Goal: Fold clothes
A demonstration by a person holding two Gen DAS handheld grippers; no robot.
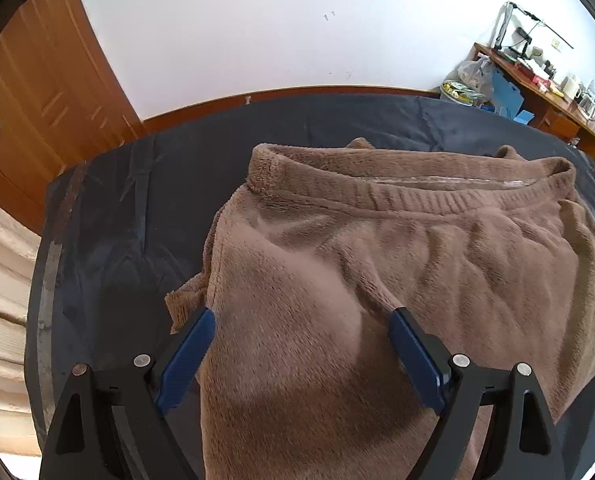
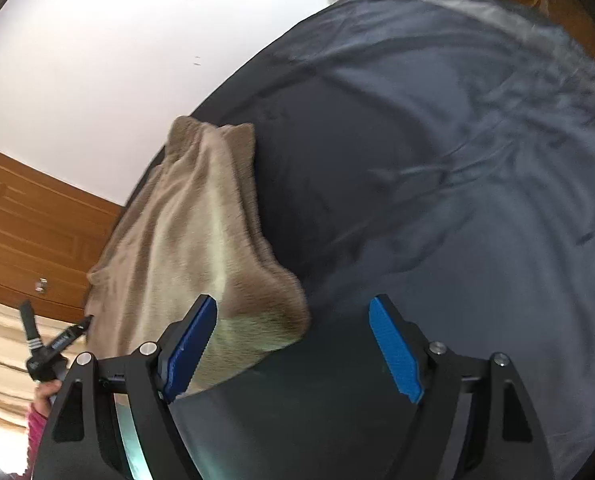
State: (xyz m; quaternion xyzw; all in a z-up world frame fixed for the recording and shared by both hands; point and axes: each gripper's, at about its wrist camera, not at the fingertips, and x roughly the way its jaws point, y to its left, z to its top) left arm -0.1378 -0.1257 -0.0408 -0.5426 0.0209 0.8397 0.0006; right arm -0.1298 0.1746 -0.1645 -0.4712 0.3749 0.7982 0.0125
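Note:
A pair of brown fleece trousers (image 1: 377,248) lies on a dark blue sheet (image 1: 109,208), the ribbed waistband at the far end. My left gripper (image 1: 301,320) is open, its blue pads wide apart over the near part of the trousers, with fabric between them. In the right wrist view the trousers (image 2: 185,240) lie folded at the left on the dark sheet (image 2: 437,184). My right gripper (image 2: 293,316) is open and empty, just right of the trousers' near corner. The left gripper (image 2: 73,332) shows at the trousers' left edge there.
A wooden wardrobe (image 1: 37,92) stands at the left behind the bed. A cluttered wooden desk (image 1: 529,76) with bags stands at the far right. A white wall (image 1: 277,20) lies behind. The bed's left edge (image 1: 47,280) drops to a pale floor.

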